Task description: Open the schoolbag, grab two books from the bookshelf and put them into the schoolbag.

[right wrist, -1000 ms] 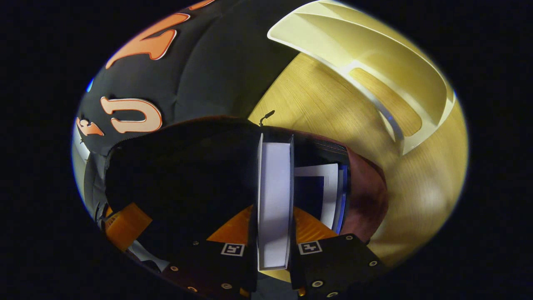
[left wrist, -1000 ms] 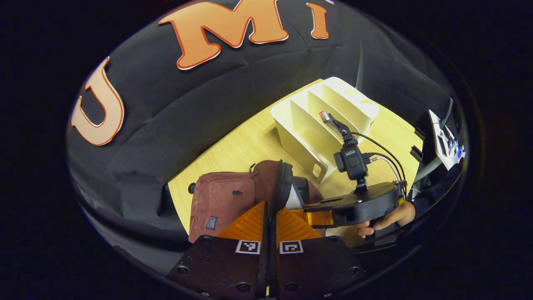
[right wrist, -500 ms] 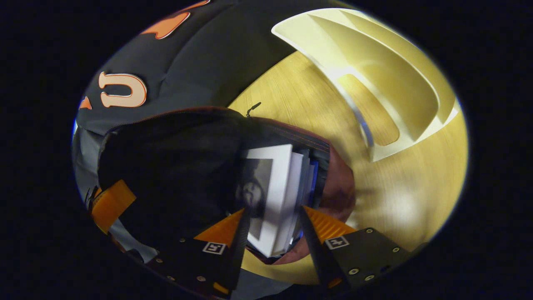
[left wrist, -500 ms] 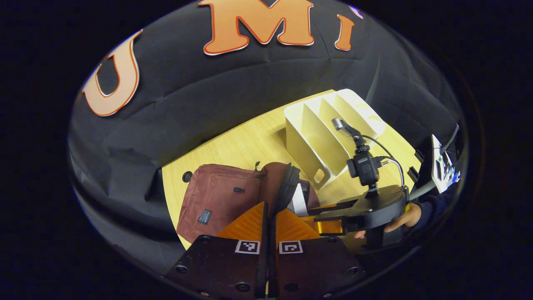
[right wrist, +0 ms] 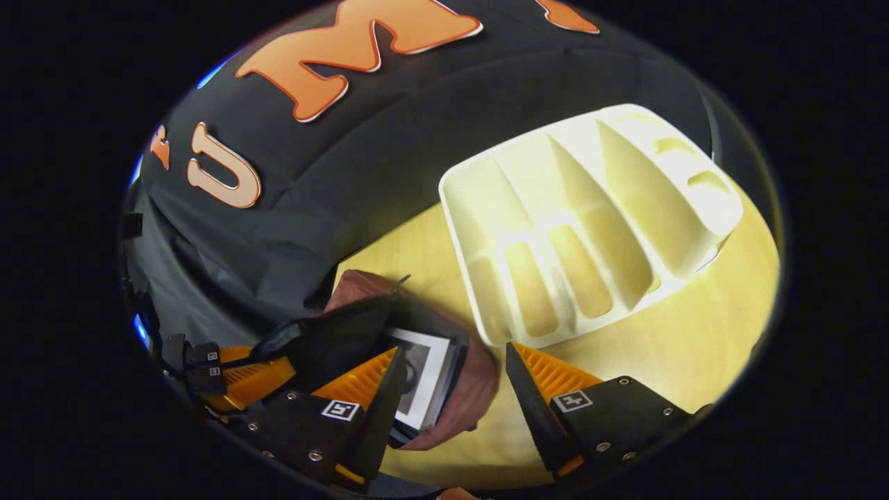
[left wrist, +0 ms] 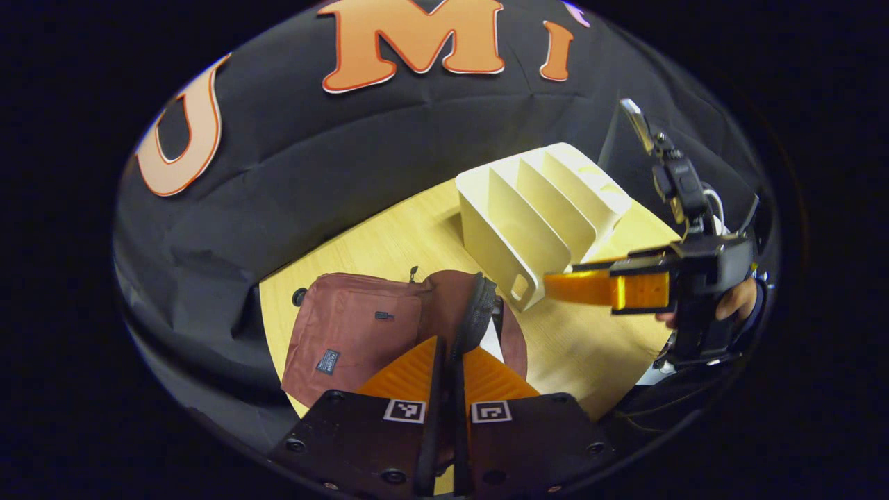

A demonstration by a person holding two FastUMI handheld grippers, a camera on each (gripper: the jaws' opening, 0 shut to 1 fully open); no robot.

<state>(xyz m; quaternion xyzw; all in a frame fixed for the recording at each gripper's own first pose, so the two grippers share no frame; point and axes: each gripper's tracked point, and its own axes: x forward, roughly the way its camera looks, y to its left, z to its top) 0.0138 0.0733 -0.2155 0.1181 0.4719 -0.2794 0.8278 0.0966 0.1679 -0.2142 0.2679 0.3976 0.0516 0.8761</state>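
Note:
The maroon schoolbag (left wrist: 354, 326) lies on the wooden table with its mouth open. My left gripper (left wrist: 450, 347) is shut on the bag's black zipper-edged flap (left wrist: 478, 311) and holds it up. Inside the bag a white book (right wrist: 424, 375) with a dark picture on its cover lies on top of another book. My right gripper (right wrist: 455, 375) is open, above and to the right of the bag's mouth, with nothing between its fingers. In the left gripper view the right gripper (left wrist: 555, 281) hovers in front of the cream bookshelf (left wrist: 535, 208), held by a hand (left wrist: 736, 302).
The cream bookshelf (right wrist: 583, 236) with several slots stands behind and to the right of the bag. The wooden table (left wrist: 389, 243) ends at the black cloth wall. The left gripper (right wrist: 267, 368) shows at the bag's left side in the right gripper view.
My right gripper has opened, let go of the white book into the bag, and lifted up and away to the right. The left gripper keeps hold of the flap.

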